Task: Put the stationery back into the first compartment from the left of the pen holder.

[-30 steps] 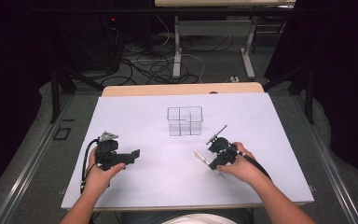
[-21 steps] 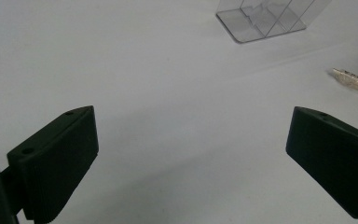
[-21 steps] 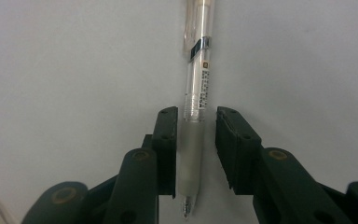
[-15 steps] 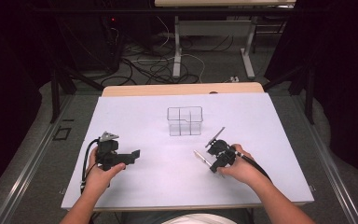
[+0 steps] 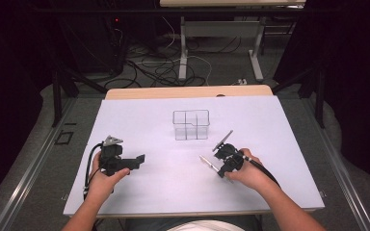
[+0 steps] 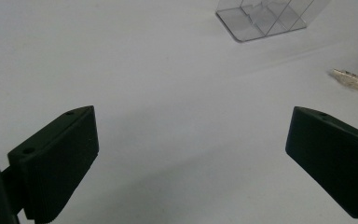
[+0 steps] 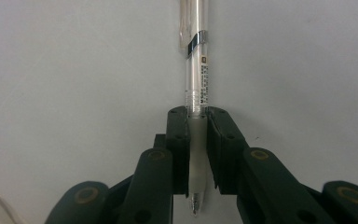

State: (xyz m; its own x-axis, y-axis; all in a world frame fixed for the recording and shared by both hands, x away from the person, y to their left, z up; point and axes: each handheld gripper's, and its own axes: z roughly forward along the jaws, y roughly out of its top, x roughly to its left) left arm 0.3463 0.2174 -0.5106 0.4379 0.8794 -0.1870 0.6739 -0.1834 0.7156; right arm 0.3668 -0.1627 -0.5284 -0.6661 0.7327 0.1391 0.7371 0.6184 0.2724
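Fingers (image 7: 182, 154) of your right gripper (image 7: 196, 140) have just been closing and now pinch a clear plastic pen (image 7: 195, 70) by its frosted rubber grip, the pads pressed flat against both sides. Compared with a second ago, little else differs: both your hands sit where they were, and the pen lies at the same slant on the white worktop (image 5: 149, 192), its far end pointing toward the middle of the sheet.

Seen along the right gripper, the pen runs straight up between the fingers: a slim see-through barrel with small printed lettering, a silver metal clip near the top, and a fine tip showing below the pads. From the high view, the pen (image 5: 207, 163) juts out to the left of your right gripper (image 5: 221, 166), with your right hand (image 5: 248, 175) behind it.

Your left gripper (image 5: 139, 158) rests in your left hand (image 5: 103, 180) on the near left of the worktop, its matte black, ribbed fingers (image 6: 60, 163) standing wide apart with bare surface between them.

Toward the far centre stands a clear plastic organiser (image 5: 191, 125), box-shaped with thin partition walls, well apart from both grippers. The worktop is smooth, pale and matte.
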